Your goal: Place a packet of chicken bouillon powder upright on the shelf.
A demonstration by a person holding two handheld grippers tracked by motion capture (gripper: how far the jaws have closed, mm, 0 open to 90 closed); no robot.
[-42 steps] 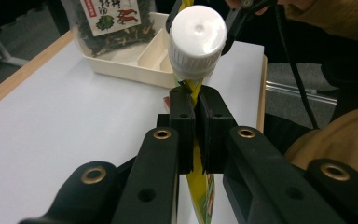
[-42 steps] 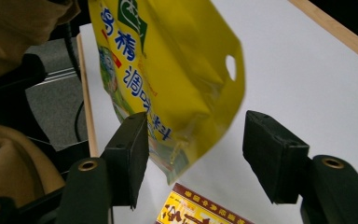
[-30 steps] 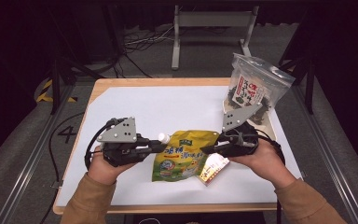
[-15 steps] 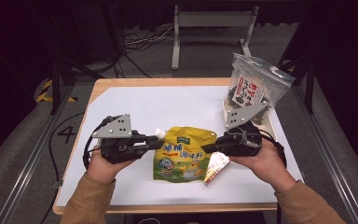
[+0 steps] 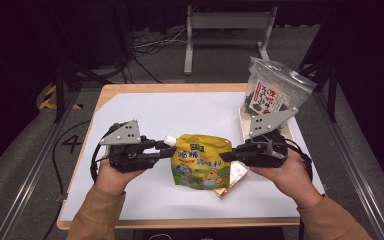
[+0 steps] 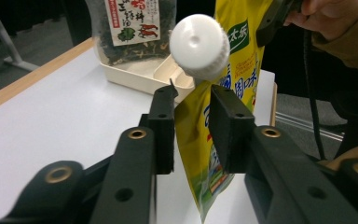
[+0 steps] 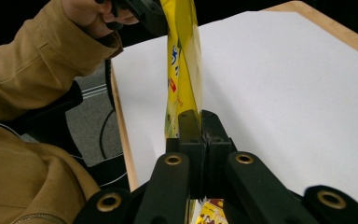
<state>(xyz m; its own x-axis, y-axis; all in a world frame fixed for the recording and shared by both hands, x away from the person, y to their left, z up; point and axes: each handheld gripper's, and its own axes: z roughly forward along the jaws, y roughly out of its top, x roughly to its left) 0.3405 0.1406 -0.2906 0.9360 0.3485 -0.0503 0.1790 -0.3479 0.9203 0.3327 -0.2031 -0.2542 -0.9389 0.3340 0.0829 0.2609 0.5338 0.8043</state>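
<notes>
A yellow spouted drink pouch [image 5: 200,162] hangs upright over the middle of the white table, between my two grippers. My right gripper [image 5: 225,156] is shut on its right edge; in the right gripper view the jaws [image 7: 199,119] pinch the thin yellow pouch [image 7: 184,60]. My left gripper [image 5: 167,147] is at the pouch's top left corner, just under the white screw cap [image 5: 169,140]. Its jaws have just been opening. In the left gripper view they [image 6: 191,107] stand apart, with the pouch's neck [image 6: 196,154] loose between them and the cap [image 6: 199,44] above.
A cream tray [image 5: 243,125] at the table's back right holds a clear bag of dark dried food [image 5: 272,90]. A small printed packet [image 5: 234,175] lies on the table under the pouch's lower right corner. The table's wooden edge [image 5: 180,88] runs along the back.
The pouch has turned from a slanted, crumpled pose to hang flat and upright facing the camera. Both grippers rolled slightly, and the left jaws have parted around the spout.
</notes>
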